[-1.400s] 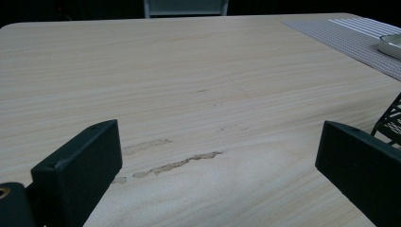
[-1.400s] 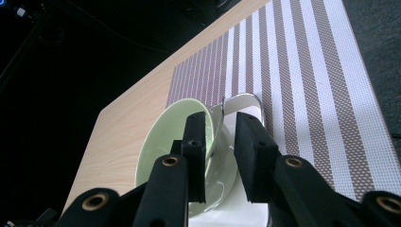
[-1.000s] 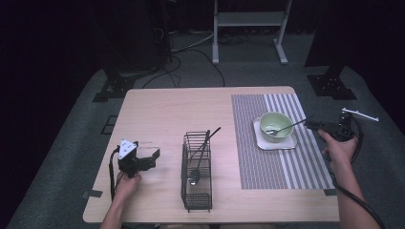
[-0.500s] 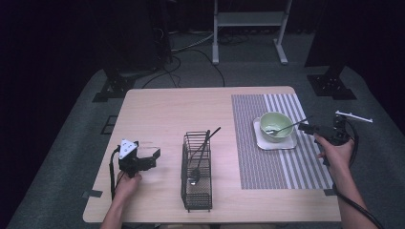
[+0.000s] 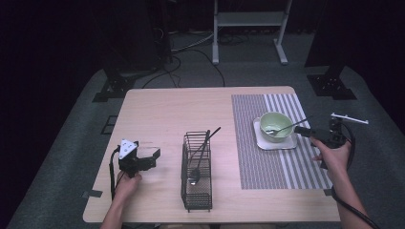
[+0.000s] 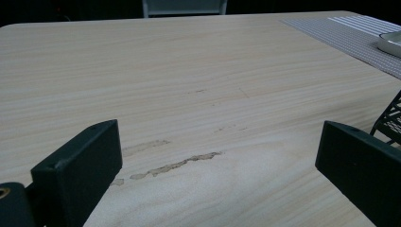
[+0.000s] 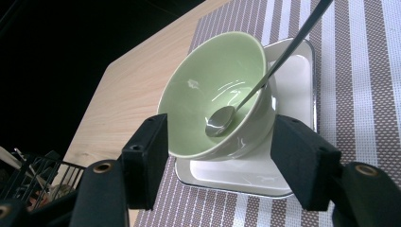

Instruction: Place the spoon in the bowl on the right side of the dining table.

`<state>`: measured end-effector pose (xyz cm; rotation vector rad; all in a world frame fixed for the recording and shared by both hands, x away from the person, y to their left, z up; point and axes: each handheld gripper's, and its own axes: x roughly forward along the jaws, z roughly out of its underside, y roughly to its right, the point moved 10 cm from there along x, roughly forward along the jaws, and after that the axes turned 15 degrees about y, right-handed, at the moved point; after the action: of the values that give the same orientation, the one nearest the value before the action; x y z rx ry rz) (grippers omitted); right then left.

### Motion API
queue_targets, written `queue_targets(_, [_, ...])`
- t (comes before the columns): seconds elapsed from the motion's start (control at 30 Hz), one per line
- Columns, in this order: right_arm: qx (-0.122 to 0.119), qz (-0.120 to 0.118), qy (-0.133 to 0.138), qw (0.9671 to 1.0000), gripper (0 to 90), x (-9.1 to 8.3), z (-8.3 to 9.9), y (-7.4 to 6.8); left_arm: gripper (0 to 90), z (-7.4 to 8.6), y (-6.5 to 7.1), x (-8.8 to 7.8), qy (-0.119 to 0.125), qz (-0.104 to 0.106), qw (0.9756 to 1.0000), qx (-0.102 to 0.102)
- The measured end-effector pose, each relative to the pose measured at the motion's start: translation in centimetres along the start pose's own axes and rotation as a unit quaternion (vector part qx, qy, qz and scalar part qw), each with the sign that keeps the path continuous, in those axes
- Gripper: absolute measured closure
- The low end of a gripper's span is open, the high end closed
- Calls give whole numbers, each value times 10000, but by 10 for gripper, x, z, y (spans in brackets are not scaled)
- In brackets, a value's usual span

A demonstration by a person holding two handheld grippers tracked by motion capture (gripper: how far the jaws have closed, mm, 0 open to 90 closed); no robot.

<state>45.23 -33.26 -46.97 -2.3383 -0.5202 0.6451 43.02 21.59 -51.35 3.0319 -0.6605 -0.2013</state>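
Observation:
A pale green bowl (image 5: 275, 125) (image 7: 213, 94) stands on a white square plate (image 5: 260, 141) (image 7: 298, 75) on the striped placemat (image 5: 267, 162). A metal spoon (image 5: 286, 128) (image 7: 222, 120) lies in the bowl, its handle leaning over the rim toward the right. My right gripper (image 5: 300, 129) (image 7: 220, 142) sits just right of the bowl, pointing at it. Its jaws have just been opening and nothing is between them. My left gripper (image 5: 150, 155) (image 6: 213, 137) rests open on the bare wood at the left.
A black wire basket (image 5: 197, 171) (image 6: 390, 118) (image 7: 33, 175) with a dark-handled utensil and a spoon stands at the table's middle front. The table's right edge is close behind my right hand.
The right gripper's jaws stand wider than before, and the hand has shifted slightly toward the table's near side. The spoon stays in the bowl. The left gripper has not moved.

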Motion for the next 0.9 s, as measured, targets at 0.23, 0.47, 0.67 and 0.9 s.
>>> queue_targets(0.23, [-28, -86, 24, 10000, 351, -5, 4, -5, 4, 0, 0, 0, 3, 3, 10000, 2])
queue_targets(0.47, [-104, -156, -7, 9998, 347, -9, 11, -10, 3, 0, 0, 0, -1, 1, 10000, 6])
queue_targets(0.67, [-190, -233, -64, 9995, 336, -11, 17, -17, 4, 0, 0, 0, -9, 1, 10000, 7])
queue_targets(0.9, [-276, -336, -186, 9989, 328, -13, 29, -25, 4, 0, 0, 0, -11, 5, 10000, 6])
